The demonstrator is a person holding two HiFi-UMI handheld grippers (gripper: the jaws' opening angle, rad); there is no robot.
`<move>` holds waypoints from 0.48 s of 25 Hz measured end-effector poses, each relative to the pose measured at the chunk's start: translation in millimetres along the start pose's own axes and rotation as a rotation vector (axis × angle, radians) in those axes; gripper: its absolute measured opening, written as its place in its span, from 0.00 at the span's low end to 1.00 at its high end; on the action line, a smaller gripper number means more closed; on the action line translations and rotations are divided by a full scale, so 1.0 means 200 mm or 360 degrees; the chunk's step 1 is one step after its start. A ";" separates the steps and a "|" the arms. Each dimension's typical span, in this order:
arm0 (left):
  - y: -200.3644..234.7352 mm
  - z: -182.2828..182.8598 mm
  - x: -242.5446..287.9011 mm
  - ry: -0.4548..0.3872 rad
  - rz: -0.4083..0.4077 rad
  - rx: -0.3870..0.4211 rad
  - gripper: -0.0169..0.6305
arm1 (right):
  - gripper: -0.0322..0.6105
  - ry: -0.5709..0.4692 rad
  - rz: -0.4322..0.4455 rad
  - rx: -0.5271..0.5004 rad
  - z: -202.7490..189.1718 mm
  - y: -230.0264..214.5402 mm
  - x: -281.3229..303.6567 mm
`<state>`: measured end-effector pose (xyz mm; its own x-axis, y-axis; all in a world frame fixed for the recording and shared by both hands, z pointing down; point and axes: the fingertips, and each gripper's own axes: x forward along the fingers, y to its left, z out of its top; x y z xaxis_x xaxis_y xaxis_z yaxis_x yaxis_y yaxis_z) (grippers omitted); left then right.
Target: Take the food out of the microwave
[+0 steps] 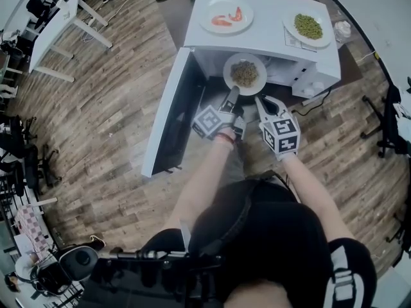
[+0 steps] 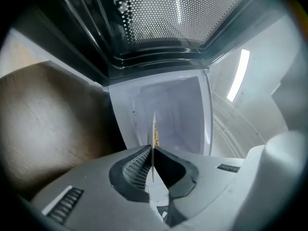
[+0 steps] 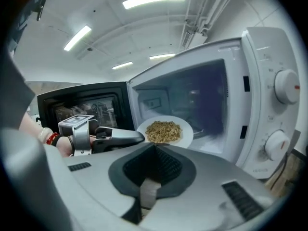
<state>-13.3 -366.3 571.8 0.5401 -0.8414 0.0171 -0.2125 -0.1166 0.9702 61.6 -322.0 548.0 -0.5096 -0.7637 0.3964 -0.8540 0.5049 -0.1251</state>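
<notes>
We are at the lifting-out step. The microwave (image 1: 270,34) stands with its door (image 1: 168,117) swung wide to the left. The plate (image 1: 228,77) of food (image 1: 244,73) is at the mouth of the cavity; we cannot tell whether it rests on the cavity floor or is lifted.

The left gripper (image 2: 152,149) is closed on the plate's near rim. In the left gripper view the plate runs edge-on between the two pads, which press on it from both sides. The right gripper (image 3: 154,147) has its jaws together, with nothing that we can see between them. Its tips lie just beside the near rim, to the right of the left gripper, and we cannot tell whether they touch it.

So only one gripper carries the plate. We judge the take-out begun but not finished, since the plate is not yet clear of the opening.

The next move calls for drawing the plate straight toward us and keeping it level, so the loose food does not slide. A pinch on one side of the rim may let the far side droop, so we would want the right gripper to open and take the rim as well.

On top of the microwave stand a shrimp plate (image 1: 209,8) and a plate of greens (image 1: 290,32). The bare strip between them looks a likely landing spot, which would mean lifting up and over the front edge.
</notes>
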 end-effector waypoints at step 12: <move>-0.09 -0.04 -0.08 -0.0023 -0.0091 -0.0055 0.06 | 0.05 -0.0013 0.0075 -0.0166 0.04 0.05 -0.08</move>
<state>-12.8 -346.2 555.9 0.5385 -0.8416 -0.0418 -0.1533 -0.1467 0.9772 59.8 -307.7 533.7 -0.5501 -0.7413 0.3846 -0.8138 0.5791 -0.0480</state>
